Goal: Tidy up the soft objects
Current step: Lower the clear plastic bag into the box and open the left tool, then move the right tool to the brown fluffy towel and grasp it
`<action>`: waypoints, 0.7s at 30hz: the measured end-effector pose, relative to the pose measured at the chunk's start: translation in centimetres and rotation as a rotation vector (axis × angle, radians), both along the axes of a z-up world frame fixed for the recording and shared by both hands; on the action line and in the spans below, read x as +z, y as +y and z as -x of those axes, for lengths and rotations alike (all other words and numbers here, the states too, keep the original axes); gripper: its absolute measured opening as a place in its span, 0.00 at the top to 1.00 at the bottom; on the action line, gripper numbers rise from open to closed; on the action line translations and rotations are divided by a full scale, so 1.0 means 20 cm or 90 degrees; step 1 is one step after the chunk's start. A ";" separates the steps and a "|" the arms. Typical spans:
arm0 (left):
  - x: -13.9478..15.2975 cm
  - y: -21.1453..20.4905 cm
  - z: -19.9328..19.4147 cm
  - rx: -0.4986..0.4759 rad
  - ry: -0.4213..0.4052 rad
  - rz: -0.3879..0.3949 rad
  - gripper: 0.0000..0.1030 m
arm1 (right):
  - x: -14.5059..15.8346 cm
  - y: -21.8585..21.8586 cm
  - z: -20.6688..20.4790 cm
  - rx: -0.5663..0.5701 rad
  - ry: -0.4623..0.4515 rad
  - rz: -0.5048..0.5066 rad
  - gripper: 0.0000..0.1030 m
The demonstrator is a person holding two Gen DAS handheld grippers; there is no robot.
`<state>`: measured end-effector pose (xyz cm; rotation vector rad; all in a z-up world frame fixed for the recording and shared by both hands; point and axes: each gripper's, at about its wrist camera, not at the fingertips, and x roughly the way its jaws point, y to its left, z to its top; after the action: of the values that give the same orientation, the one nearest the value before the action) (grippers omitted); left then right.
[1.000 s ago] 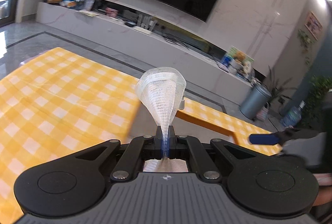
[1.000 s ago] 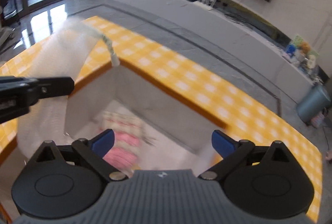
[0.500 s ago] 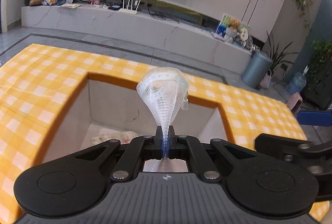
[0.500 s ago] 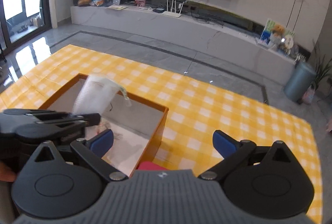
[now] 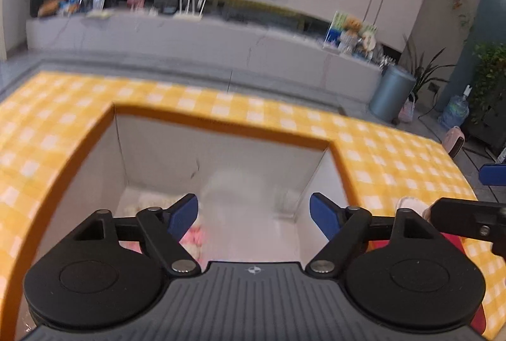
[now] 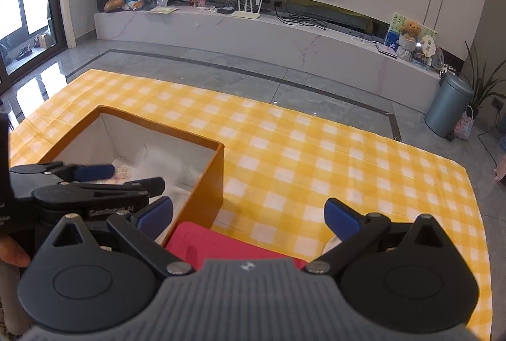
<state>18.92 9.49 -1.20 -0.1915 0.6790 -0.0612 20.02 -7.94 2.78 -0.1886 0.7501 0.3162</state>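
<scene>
My left gripper [image 5: 254,211] is open and empty above the orange box [image 5: 221,127] with white inner walls. A white mesh piece [image 5: 234,186] shows blurred inside the box, below the open jaws. Pink and white soft items [image 5: 193,238] lie on the box floor. In the right wrist view the left gripper [image 6: 104,179] hangs over the box [image 6: 208,192], and the mesh piece [image 6: 164,164] lies inside. My right gripper [image 6: 248,214] is open and empty over a red soft item [image 6: 227,246] beside the box.
The table wears a yellow and white checked cloth [image 6: 316,151]. A white soft item [image 6: 330,244] lies by the right gripper's right finger. Beyond the table are grey floor, a marble TV bench [image 6: 253,31] and a blue bin [image 6: 447,104].
My left gripper has opened and let go of the white mesh piece, which has dropped into the box. My right gripper has drawn back to the right, over the red item.
</scene>
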 end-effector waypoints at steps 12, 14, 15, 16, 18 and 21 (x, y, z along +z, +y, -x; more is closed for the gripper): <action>0.11 -0.03 0.05 -0.023 0.000 0.006 0.09 | 0.02 -0.09 0.04 -0.022 -0.013 0.013 0.03; 0.13 -0.05 0.05 -0.034 0.004 0.000 0.10 | 0.03 -0.12 0.04 -0.031 -0.014 0.009 0.03; 0.13 -0.06 0.05 -0.030 0.005 -0.007 0.12 | 0.04 -0.14 0.04 -0.037 -0.013 0.005 0.03; 0.14 -0.07 0.06 -0.029 0.002 -0.013 0.14 | 0.04 -0.16 0.04 -0.043 -0.012 0.000 0.03; 0.16 -0.09 0.07 -0.031 -0.003 -0.018 0.14 | 0.05 -0.19 0.05 -0.049 -0.011 -0.006 0.03; 0.19 -0.12 0.11 -0.040 -0.019 -0.018 0.14 | 0.07 -0.21 0.07 -0.056 -0.018 -0.002 0.03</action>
<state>16.76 7.02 2.56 -0.1415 0.6550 -0.1140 18.57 -12.17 4.08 -0.1557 0.7278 0.2314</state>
